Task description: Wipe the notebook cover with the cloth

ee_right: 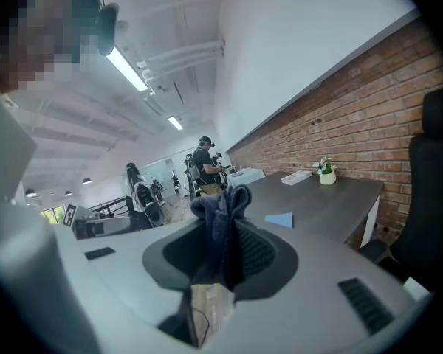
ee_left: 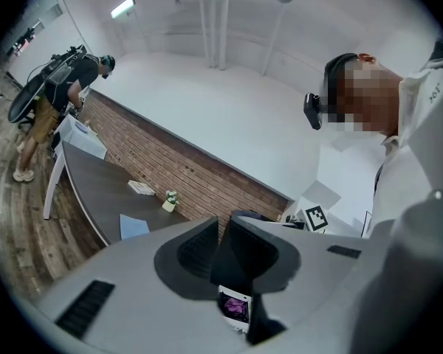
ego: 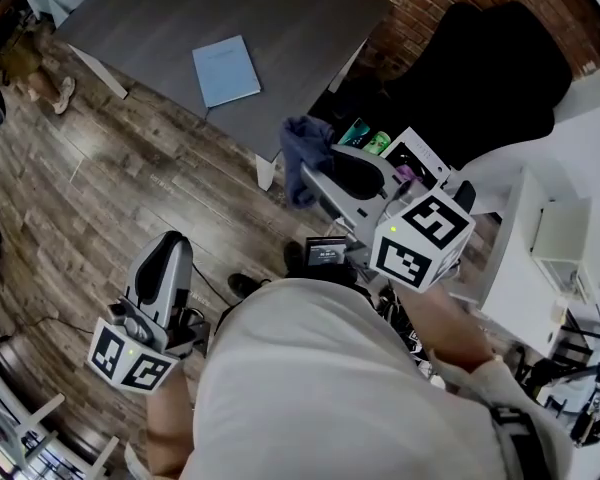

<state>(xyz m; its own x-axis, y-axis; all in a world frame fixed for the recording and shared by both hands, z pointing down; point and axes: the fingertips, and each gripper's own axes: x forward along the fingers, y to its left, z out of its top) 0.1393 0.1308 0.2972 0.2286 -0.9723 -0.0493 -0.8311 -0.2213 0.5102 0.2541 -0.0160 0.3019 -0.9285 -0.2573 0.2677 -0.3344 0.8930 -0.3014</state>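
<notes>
Up ahead on the counter [ego: 300, 28] sits the notebook [ego: 225, 70], flat and close to the near edge, with its long axis running away from me and skewed a bit. So far it looks untouched, and I'd say the wipe hasn't started.

My right hand-held gripper [ego: 318, 168] is clamped on the cloth [ego: 305, 146], which bunches up out of the jaws in the right gripper view. It hangs off the counter, just past the near corner and over the floor. From there the notebook is forward and to the left, so my guess is the move is a reach up and across that edge.

My left hand-held gripper [ego: 172, 243] is down low by my side, well apart from everything. Its jaws are pressed together with nothing between them. The right one is clearly nearer to the notebook.

The counter between edge and notebook looks bare. A small plant pot [ee_right: 325, 174] and some papers sit way off by the brick wall. The black chair [ego: 480, 78] is off to the right, not in the path. The only thing I'd watch is the corner itself, plus the loose cloth snagging on it.
</notes>
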